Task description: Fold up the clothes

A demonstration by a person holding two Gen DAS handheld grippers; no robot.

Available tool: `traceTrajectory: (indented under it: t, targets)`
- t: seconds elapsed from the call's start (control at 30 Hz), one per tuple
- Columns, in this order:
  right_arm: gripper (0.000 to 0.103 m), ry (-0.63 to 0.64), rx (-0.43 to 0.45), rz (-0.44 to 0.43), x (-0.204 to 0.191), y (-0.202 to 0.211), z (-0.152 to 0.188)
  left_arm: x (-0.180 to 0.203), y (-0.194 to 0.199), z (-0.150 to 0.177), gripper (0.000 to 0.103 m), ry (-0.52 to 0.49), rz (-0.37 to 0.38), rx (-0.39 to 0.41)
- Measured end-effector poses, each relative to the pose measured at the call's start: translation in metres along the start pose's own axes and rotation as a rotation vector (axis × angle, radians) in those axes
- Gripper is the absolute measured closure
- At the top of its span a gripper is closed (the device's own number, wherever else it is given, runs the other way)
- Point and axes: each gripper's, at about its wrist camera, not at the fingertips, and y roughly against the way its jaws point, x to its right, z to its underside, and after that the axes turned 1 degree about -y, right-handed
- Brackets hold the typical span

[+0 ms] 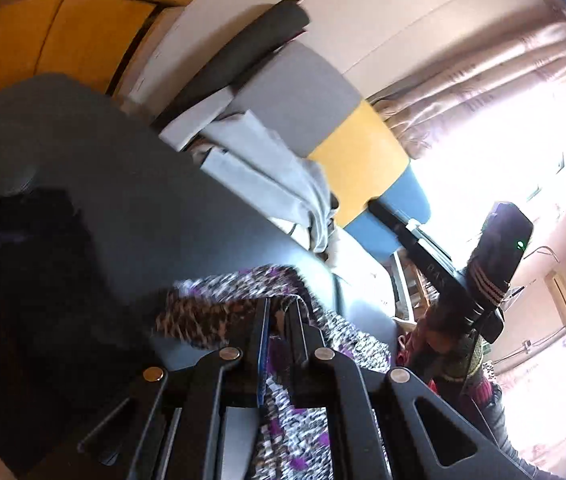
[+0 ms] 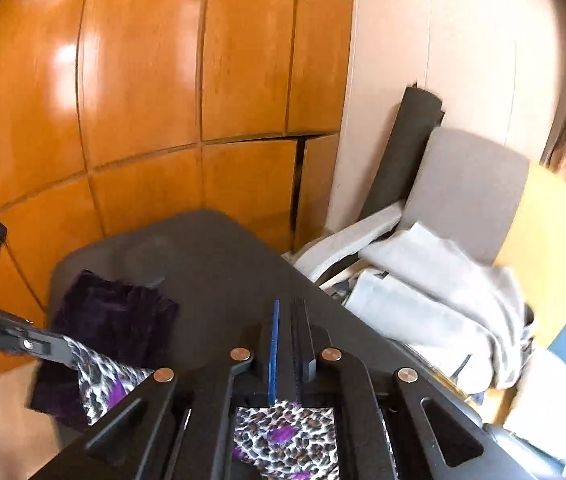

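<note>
Left wrist view: nearest the lens, the left claw [image 1: 279,312] is nipped tight on the leopard-print garment [image 1: 303,432], whose cloth runs between the fingers and hangs down under the frame. The pinched edge stands clear above the dark worktop [image 1: 131,184]. A dark folded cloth [image 1: 23,248] lies on the worktop to the left. The right claw [image 1: 479,300] shows at the right edge, raised, but whether anything sits in it cannot be told from here. Pale clothes [image 1: 275,176] are heaped on a chair [image 1: 303,92] behind the worktop.

Right wrist view: nearest the lens, the right claw [image 2: 287,320] has its fingers drawn nearly together. Garment print [image 2: 283,440] shows just below the frame; no cloth is visible at the tips, so a grip cannot be confirmed. The left claw [image 2: 59,350] enters from the left with the garment trailing from it, above the purple cloth [image 2: 115,316] on the worktop [image 2: 219,260].

The step looks like lifting the garment to spread it. To do it well, both corners should be held at one height with the edge taut between them, clear of the purple cloth, before it is laid flat. Check the right grip first.
</note>
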Motion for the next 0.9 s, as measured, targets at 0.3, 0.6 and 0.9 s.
traceTrajectory:
  t: [0.3,0.6,0.9]
  targets:
    - [0.014,-0.302,-0.173,-0.237,0.026,0.033,0.155,0.066,-0.008,-0.023,0.099,-0.027,0.021,0.029]
    - [0.006,-0.656,-0.195,-0.253,0.052,0.083,0.292,0.158,-0.027,-0.026,0.099,-0.026,0.14,0.037]
    - [0.0,-1.076,-0.034,-0.519,0.072,0.109,0.352,0.117,-0.1,0.11,0.099,0.043,0.048,-0.152]
